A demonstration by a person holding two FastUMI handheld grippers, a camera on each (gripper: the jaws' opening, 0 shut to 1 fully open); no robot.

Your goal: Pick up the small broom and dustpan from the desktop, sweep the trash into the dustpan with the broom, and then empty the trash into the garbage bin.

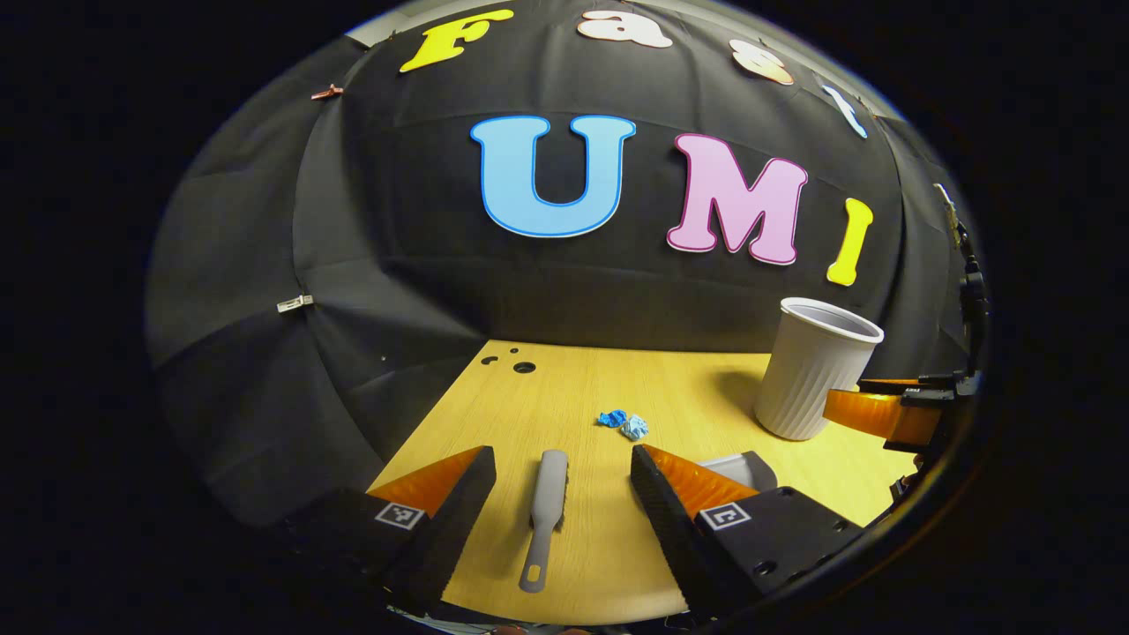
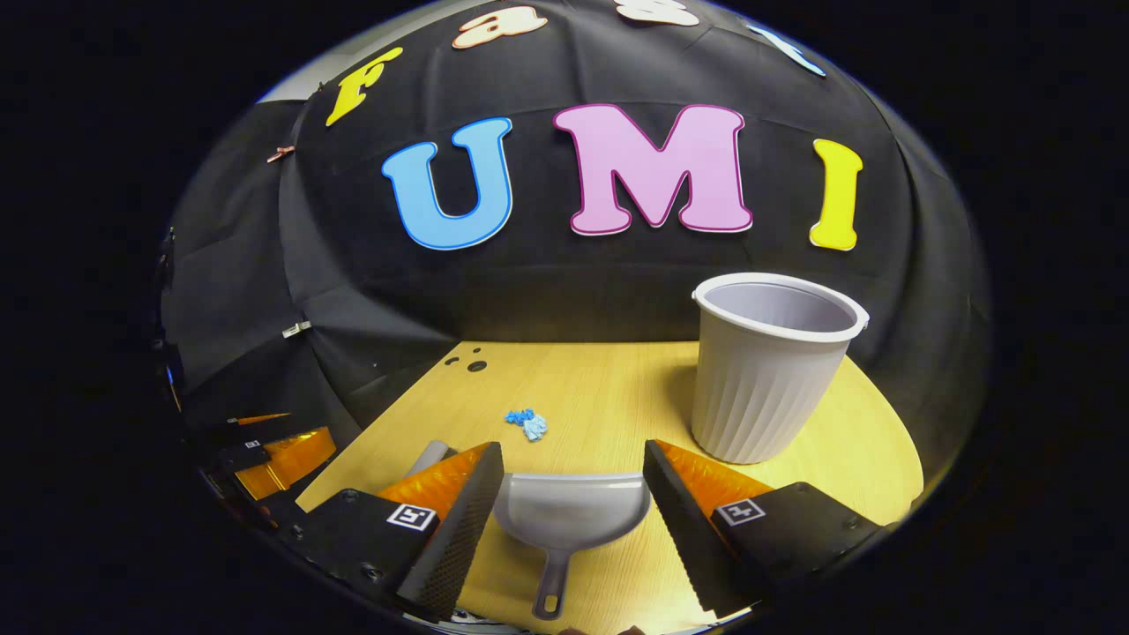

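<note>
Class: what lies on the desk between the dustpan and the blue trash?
Nothing: bare desk separates dustpan from trash in the right gripper view.

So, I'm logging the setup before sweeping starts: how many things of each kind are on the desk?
Broom: 1
Dustpan: 1
Garbage bin: 1
Blue trash scraps: 2, lying close together
Total: 5

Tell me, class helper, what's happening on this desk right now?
A person holds two grippers above a wooden desk. The left gripper hovers open over the small broom; the right gripper hovers open over the dustpan. Neither tool is picked up yet. Blue paper scraps lie ahead, beside the garbage bin.
</note>
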